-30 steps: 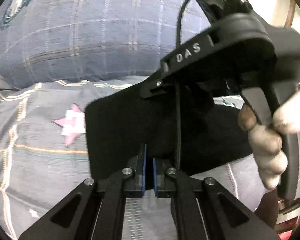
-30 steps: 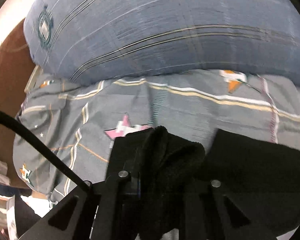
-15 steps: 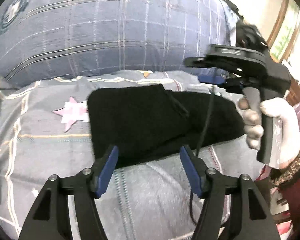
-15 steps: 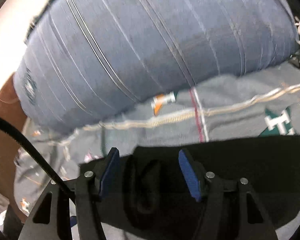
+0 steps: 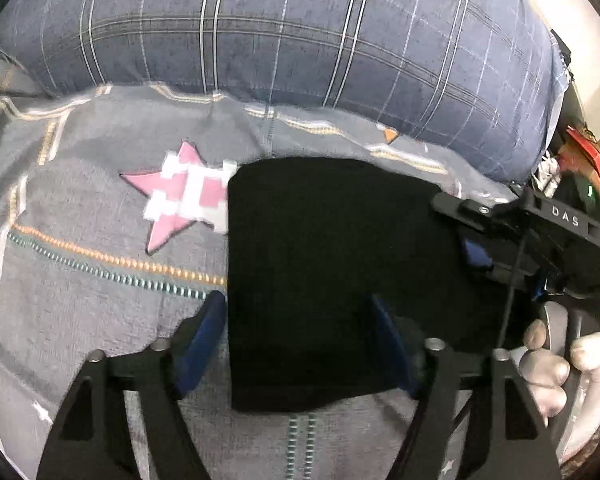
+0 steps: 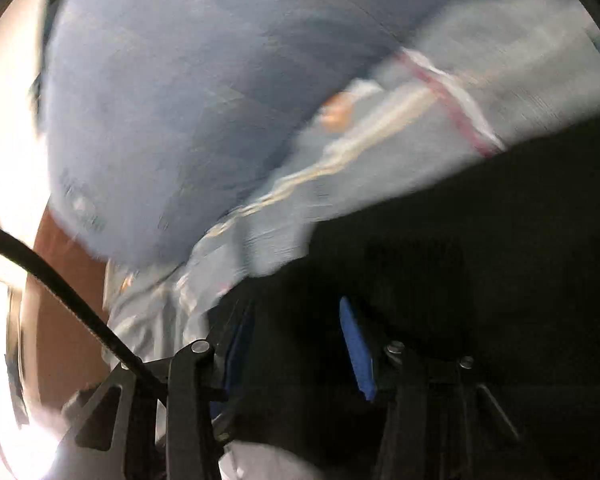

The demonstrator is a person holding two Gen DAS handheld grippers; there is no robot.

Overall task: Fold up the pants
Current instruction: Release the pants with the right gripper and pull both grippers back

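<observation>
Black pants (image 5: 332, 272) lie folded flat on the grey bedsheet (image 5: 80, 280). My left gripper (image 5: 298, 336) hovers low over their near left part, its blue pads wide apart and still opening. The pants' left edge runs just inside the left pad (image 5: 208, 332), and nothing is gripped. In the left wrist view my right gripper (image 5: 500, 276), held by a hand (image 5: 548, 360), reaches in at the pants' right end. The blurred right wrist view shows the right gripper (image 6: 296, 344) closing. Black pants cloth (image 6: 480, 240) lies between its pads, which stand apart.
A big blue plaid pillow (image 5: 300, 40) lies along the far side of the sheet, just behind the pants. A pink star print (image 5: 180, 200) marks the sheet left of them. Clutter (image 5: 580, 152) sits at the far right. A black cable (image 6: 60, 280) crosses the right wrist view.
The left gripper went from shut to wide open and sank closer over the pants. The right gripper let go of a bunched fold, opened, rolled, dropped to the pants' right end and narrowed.
</observation>
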